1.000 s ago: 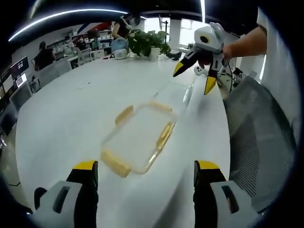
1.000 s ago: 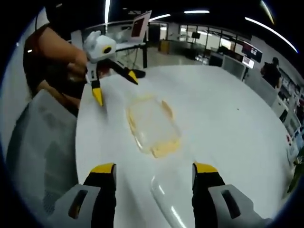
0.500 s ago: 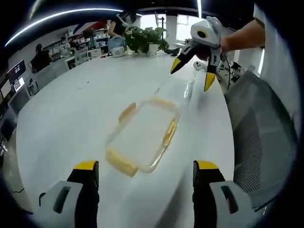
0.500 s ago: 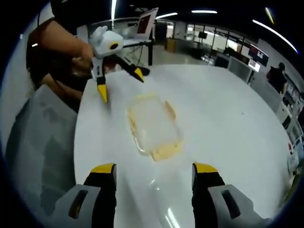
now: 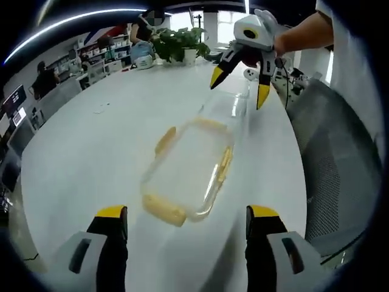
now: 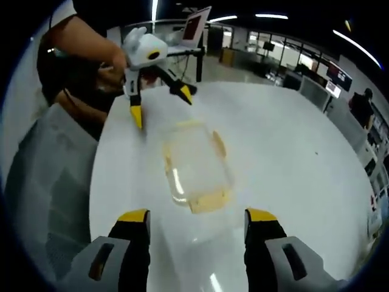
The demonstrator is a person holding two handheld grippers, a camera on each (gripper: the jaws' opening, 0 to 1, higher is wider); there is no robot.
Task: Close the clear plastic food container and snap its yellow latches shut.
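Lying flat on table, clear container, latch state unclear; left gripper, right gripper both wide, empty.

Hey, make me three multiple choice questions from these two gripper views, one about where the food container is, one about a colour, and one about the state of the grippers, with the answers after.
1. Where is the clear container?
A. on the white table
B. on the mesh chair
C. held in the jaws

2. What colour are its latches?
A. blue
B. yellow
C. red

3. How are the left gripper and right gripper?
A. both shut on the container
B. one holds a latch
C. both open, holding nothing

Answers: A, it lies flat on the tabletop; B, yellow tabs line its rim; C, jaws spread wide, apart from the container.
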